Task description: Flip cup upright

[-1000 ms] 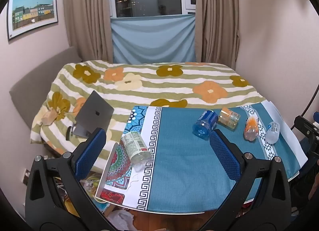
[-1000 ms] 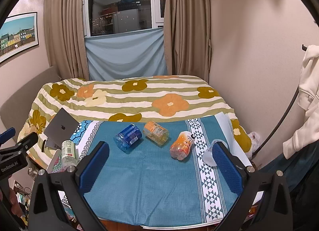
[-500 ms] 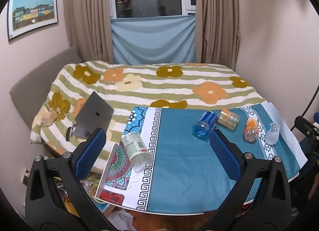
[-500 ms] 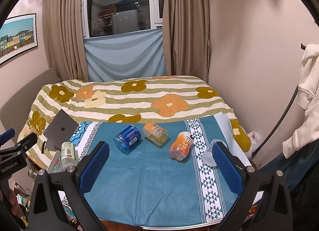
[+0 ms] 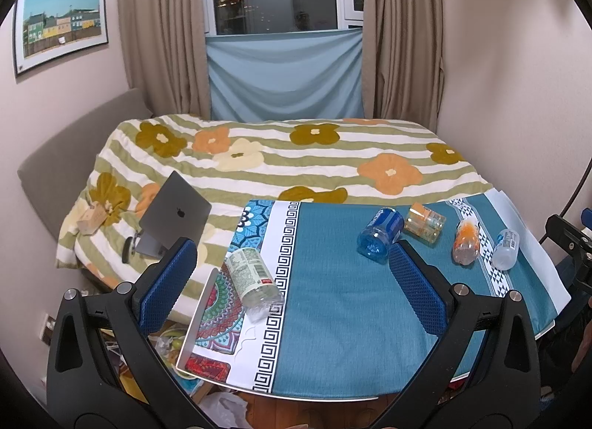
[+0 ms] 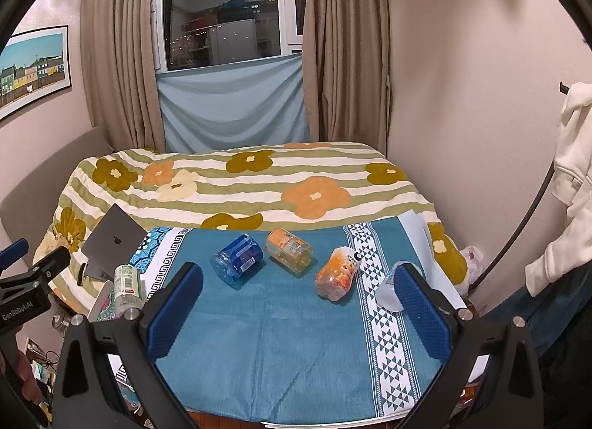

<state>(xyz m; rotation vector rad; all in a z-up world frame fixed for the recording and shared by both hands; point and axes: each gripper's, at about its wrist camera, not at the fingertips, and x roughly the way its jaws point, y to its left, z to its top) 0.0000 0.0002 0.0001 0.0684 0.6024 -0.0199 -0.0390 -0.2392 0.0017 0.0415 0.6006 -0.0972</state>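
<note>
Several cups lie on their sides on a table with a teal cloth [image 5: 344,303]. From left: a clear cup with a green label [image 5: 253,278] [image 6: 127,286], a blue cup [image 5: 381,235] [image 6: 236,264], an amber cup [image 5: 424,223] [image 6: 290,250], an orange cup [image 5: 467,246] [image 6: 336,273] and a clear cup [image 5: 506,247] [image 6: 388,288] at the right edge. My left gripper [image 5: 292,284] and my right gripper [image 6: 298,312] are both open and empty, above the table's near side. The right one's right finger hides part of the clear cup.
A bed with a flowered blanket [image 5: 296,159] lies behind the table. A grey laptop [image 5: 174,212] rests on it at the left. A white garment [image 6: 569,188] hangs at the right. Clutter lies on the floor under the table's left edge [image 5: 166,344].
Both views have shifted very slightly. No cup has moved, and both grippers stay open.
</note>
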